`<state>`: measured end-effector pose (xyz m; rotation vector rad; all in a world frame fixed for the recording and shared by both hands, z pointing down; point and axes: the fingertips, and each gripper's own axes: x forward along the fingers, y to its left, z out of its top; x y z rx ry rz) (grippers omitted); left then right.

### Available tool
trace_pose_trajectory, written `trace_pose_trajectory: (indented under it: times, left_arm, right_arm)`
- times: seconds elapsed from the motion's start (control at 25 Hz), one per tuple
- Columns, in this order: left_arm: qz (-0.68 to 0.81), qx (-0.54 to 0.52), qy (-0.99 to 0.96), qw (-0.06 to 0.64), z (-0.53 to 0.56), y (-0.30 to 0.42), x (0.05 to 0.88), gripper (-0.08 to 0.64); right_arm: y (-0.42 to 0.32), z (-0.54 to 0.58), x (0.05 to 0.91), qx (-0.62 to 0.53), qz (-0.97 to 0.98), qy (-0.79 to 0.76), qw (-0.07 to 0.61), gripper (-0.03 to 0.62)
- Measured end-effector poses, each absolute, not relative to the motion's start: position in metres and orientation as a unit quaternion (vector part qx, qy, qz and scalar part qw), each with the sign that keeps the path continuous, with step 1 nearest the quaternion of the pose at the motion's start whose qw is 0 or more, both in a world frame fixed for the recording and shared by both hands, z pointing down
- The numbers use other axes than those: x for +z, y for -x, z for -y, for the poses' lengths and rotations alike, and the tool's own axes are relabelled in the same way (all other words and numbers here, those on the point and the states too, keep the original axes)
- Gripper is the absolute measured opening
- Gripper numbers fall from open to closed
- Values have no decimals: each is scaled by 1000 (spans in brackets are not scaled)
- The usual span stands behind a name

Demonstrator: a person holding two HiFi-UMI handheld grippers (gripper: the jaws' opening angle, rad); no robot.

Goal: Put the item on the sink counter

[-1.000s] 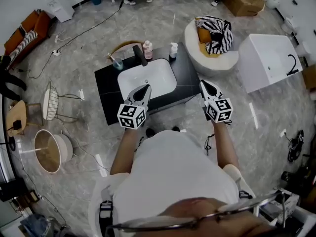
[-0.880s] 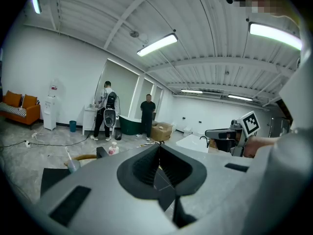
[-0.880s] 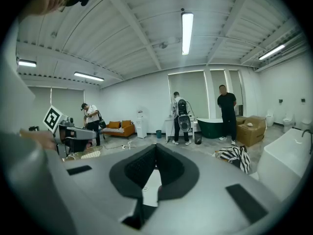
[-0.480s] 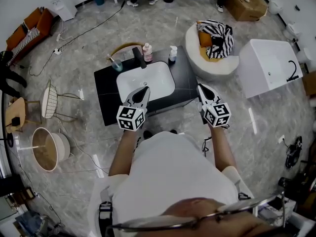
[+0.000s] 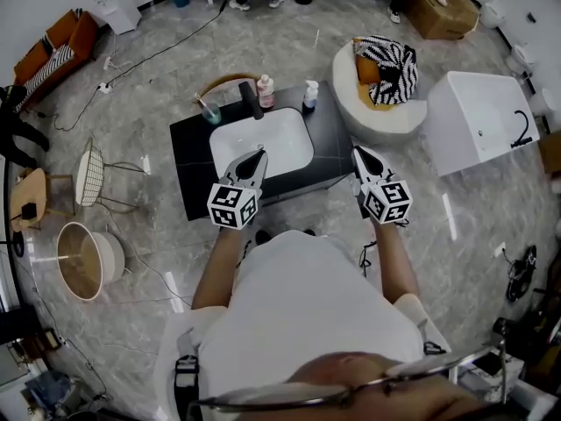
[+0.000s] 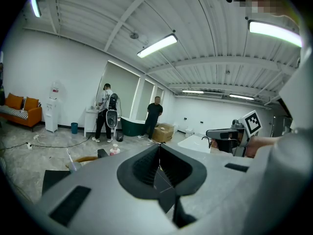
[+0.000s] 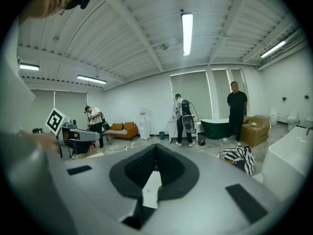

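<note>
The black sink counter (image 5: 188, 160) lies straight ahead of the person, its long axis running left to right across both arms, and the white basin (image 5: 263, 139) is sunk into its middle. Off the counter's right edge stands a round white seat (image 5: 386, 117) with a striped bag (image 5: 390, 60) on it.

The left gripper (image 5: 259, 154) points at the basin's front rim. The right gripper (image 5: 357, 153) is at the counter's front right corner, and so is the nearer one to the seat. In each gripper's own view the jaws are pressed together with nothing between them.

Along the counter's back edge, beyond the basin from both grippers, stand four upright things:
- a black faucet (image 5: 249, 99), behind the basin;
- a pink bottle (image 5: 266, 90), just to the faucet's right;
- a white pump bottle (image 5: 309, 95), towards the back right corner;
- a cup holding a toothbrush (image 5: 210, 114), towards the back left.

The left gripper is nearer the cup and the pink bottle, the right one nearer the pump bottle.

Which of these is the task's item cannot be told. If it is one of the things on the back edge, it already stands on the counter. If it is something else, such as a thing from the seat, neither gripper carries it now.
</note>
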<state>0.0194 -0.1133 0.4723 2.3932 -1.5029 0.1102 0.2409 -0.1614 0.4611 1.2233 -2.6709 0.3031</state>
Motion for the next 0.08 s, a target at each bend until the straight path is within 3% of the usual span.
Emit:
trace_pose_trajectory:
  times: [0.08]
  left_arm:
    - [525,38,-835,157,113,-17,473,5]
  right_arm:
    - [-239,161,462,102,900,-412,94,6]
